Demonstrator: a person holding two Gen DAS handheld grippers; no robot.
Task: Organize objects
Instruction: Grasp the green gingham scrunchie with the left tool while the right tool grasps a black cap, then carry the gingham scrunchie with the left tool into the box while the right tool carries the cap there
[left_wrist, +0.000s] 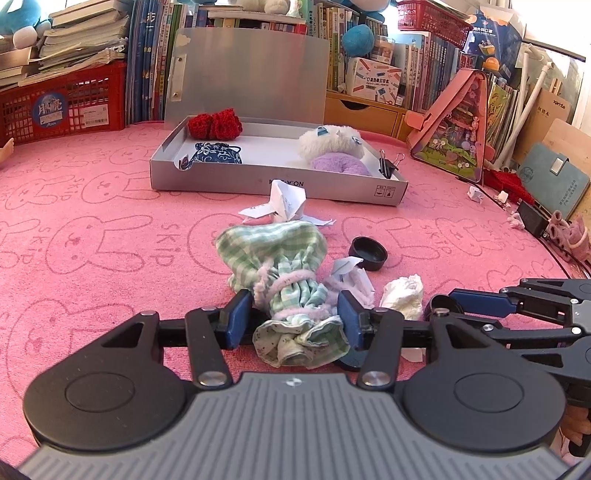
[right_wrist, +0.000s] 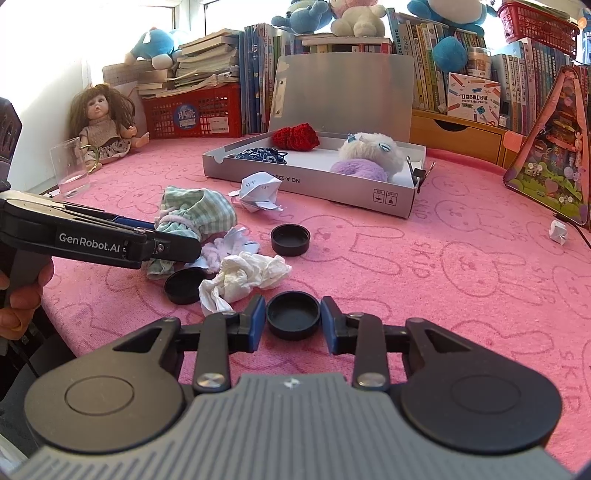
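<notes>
On the pink mat near the grey box (right_wrist: 310, 184), the right gripper (right_wrist: 293, 319) pinches a black cap (right_wrist: 293, 314), while the left gripper (left_wrist: 295, 319) straddles the green checked cloth bundle (left_wrist: 280, 266), its pads touching the cloth.

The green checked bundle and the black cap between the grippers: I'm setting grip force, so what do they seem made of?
The green checked bundle, between the left gripper pads, looks like soft woven cloth, matte: it wrinkles, and fuzzy lilac cord ties it. The black cap, in the right gripper, looks like rigid moulded plastic, a smooth round rim with dull sheen; rubber can't be ruled out.
</notes>
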